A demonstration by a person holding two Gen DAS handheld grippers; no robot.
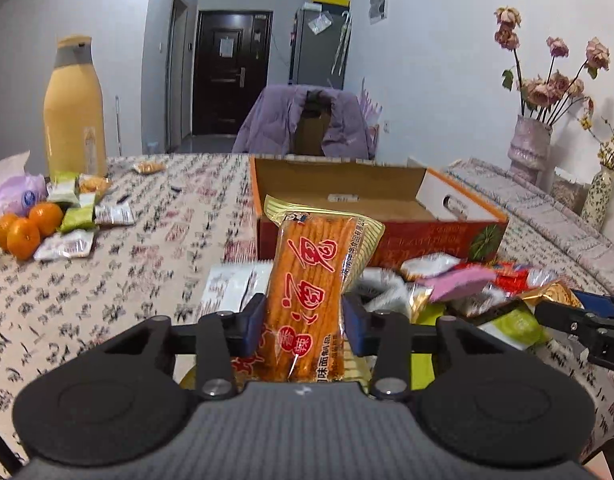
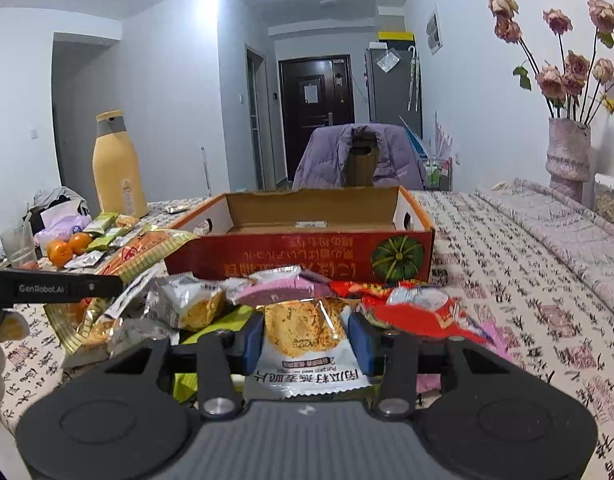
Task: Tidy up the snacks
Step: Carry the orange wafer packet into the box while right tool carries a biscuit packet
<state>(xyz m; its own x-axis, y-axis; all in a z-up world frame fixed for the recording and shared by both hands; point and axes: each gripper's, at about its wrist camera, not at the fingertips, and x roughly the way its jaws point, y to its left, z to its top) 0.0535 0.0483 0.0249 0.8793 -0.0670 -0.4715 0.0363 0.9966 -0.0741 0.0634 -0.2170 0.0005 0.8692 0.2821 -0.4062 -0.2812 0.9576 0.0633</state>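
Left gripper point(image 1: 303, 322) clamped on long orange spicy-stick packet point(image 1: 307, 296), raised before open red cardboard box point(image 1: 427, 236). Right gripper point(image 2: 305, 340) pinches white crisp-cracker pouch point(image 2: 307, 340) w/ snack pile point(image 2: 211, 304) nearby.

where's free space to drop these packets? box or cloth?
Cardboard box floor is nearly bare. Cloth is free between box and tangerines, and right of the box. Crowded: snack pile before the box.

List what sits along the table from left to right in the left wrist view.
Oranges → yellow bottle → orange snack packet held in the left gripper → cardboard box → pink vase.
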